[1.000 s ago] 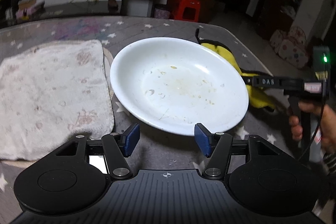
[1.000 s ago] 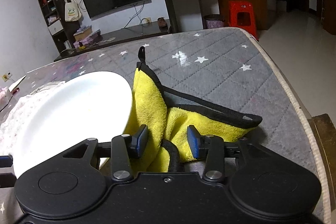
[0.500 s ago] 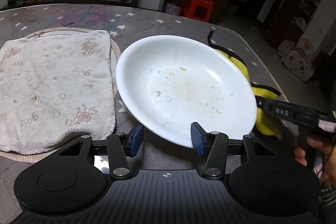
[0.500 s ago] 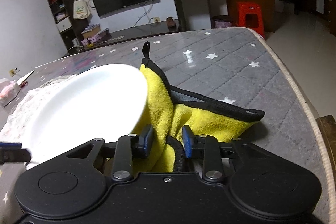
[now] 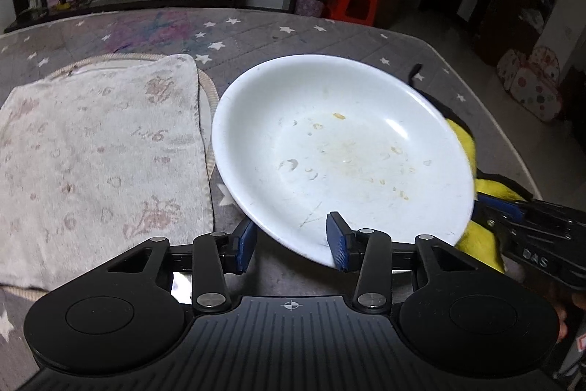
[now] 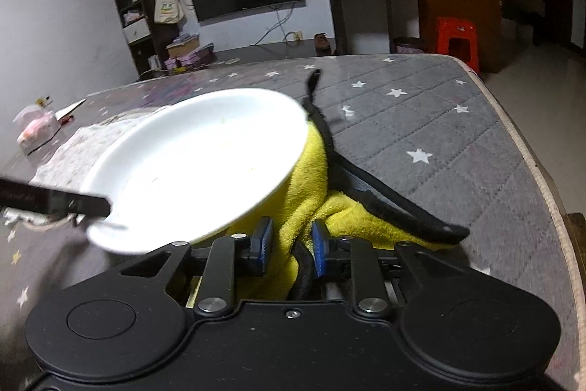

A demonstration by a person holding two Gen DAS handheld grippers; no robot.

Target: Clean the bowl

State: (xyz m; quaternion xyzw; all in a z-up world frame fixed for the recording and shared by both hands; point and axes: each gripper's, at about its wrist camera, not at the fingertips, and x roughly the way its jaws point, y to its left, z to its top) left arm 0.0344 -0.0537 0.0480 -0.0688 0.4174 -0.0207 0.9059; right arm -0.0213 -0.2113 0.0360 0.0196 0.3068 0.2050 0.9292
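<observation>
Closing in from both sides now, the two grippers have each been narrowing their jaws. The left gripper (image 5: 291, 242) straddles the near rim of the white bowl (image 5: 340, 149): one blue pad sits under the rim's outer side, the other over the inner face, and whether they already press on the rim cannot be told from here. The bowl stands tilted, its far edge up, on the grey star-print mat (image 5: 256, 32), with dried yellowish specks scattered across its inside. Just to its left lies a pale patterned towel (image 5: 99, 149), touching or nearly touching the bowl's edge.

Over on the right, the right gripper (image 6: 291, 246) is clenched on a fold of the yellow cloth (image 6: 311, 204), its blue pads squeezing the bunched fabric and black trim between them. The cloth lies beside the bowl, tucked partly beneath its raised right rim, with a black hanging loop (image 6: 313, 81) poking up behind. From the right wrist view the bowl (image 6: 197, 167) is bright and a little blurred, and a dark finger of the left gripper (image 6: 55, 200) reaches in at its low near edge.
</observation>
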